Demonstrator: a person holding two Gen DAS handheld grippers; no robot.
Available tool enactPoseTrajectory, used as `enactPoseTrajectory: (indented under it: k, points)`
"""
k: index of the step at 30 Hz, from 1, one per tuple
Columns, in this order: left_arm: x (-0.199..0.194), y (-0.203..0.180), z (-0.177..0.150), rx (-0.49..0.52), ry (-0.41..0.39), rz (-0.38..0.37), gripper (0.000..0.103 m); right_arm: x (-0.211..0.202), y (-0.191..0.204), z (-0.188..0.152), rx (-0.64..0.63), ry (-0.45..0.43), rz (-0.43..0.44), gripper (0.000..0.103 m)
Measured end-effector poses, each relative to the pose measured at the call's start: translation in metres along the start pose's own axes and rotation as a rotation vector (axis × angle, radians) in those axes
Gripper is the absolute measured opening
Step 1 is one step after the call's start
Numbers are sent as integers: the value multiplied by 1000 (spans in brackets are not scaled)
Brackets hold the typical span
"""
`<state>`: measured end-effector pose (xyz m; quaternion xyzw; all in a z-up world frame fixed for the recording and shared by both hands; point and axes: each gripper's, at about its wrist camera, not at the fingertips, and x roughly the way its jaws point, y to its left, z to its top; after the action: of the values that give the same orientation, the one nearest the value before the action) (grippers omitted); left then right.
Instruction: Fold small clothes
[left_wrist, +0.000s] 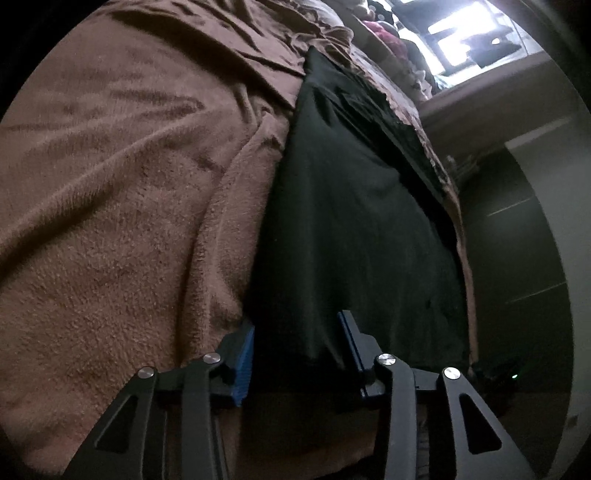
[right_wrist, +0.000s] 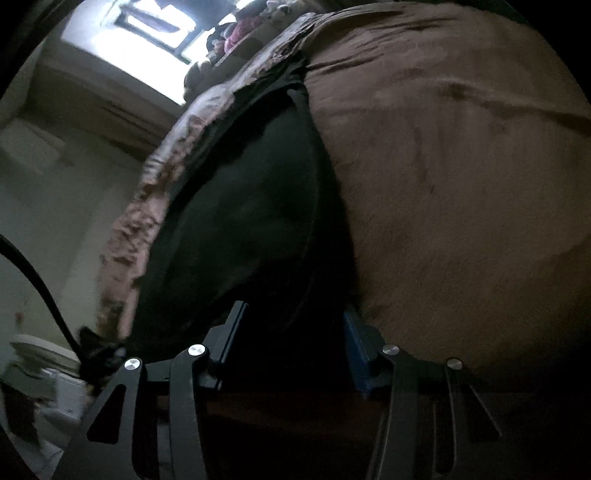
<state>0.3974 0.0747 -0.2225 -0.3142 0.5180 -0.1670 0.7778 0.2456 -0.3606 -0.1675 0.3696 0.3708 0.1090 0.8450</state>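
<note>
A black garment (left_wrist: 354, 221) lies flat along the edge of a bed covered by a brown fleece blanket (left_wrist: 110, 192). In the left wrist view my left gripper (left_wrist: 297, 339) sits low at the garment's near hem. Its blue pads (left_wrist: 245, 350) stand apart on either side of the hem corner and do not pinch the cloth. The right wrist view shows the same black garment (right_wrist: 251, 206), with my right gripper (right_wrist: 293, 332) at its near end. Those jaws also stand apart, with dark cloth between them. The spot between them is in deep shadow.
The brown blanket (right_wrist: 461, 184) spreads wide beside the garment. A patterned bedspread edge (right_wrist: 136, 229) drops off toward the floor. A bright window (left_wrist: 465, 40) and a heap of coloured clothes (left_wrist: 384, 33) lie at the far end. A black cable (right_wrist: 33, 273) hangs beside the bed.
</note>
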Motion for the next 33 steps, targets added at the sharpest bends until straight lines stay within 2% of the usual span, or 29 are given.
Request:
enactPoseTrajectory:
  k: [5,14,19,22,24,25,26,27,29,31,33]
  points:
    - [-4,3,-6,-19,24,-56,43,-1,-15,-12,36,-21,54,48]
    - [5,6,4,-43,-1,-78,42,10,-31,-9,116,-85,92,48]
    - [9,4,4,-66,-4,-86,38,15,-27,-12,144,-94,98,48]
    - [10,3,-2,-73,7,-114,33,12,-25,-24,147,-92,135,46]
    - [12,4,-3,-70,15,-96,24,14,-28,-30,156,-102,128,38]
    - [14,4,-2,-74,17,-86,16,14,-30,-30,169,-111,118,28]
    - [14,5,-1,-82,15,-77,14,15,-34,-28,199,-117,108,14]
    - [13,6,-1,-89,11,-79,13,16,-37,-28,228,-119,98,8]
    - [7,2,0,-87,-11,-93,11,17,-39,-27,262,-126,91,7]
    - [-1,-2,-1,-83,-34,-103,10,9,-25,-28,231,-146,60,6]
    - [-13,-5,-1,-95,-63,-118,10,-1,-11,-29,208,-170,66,6]
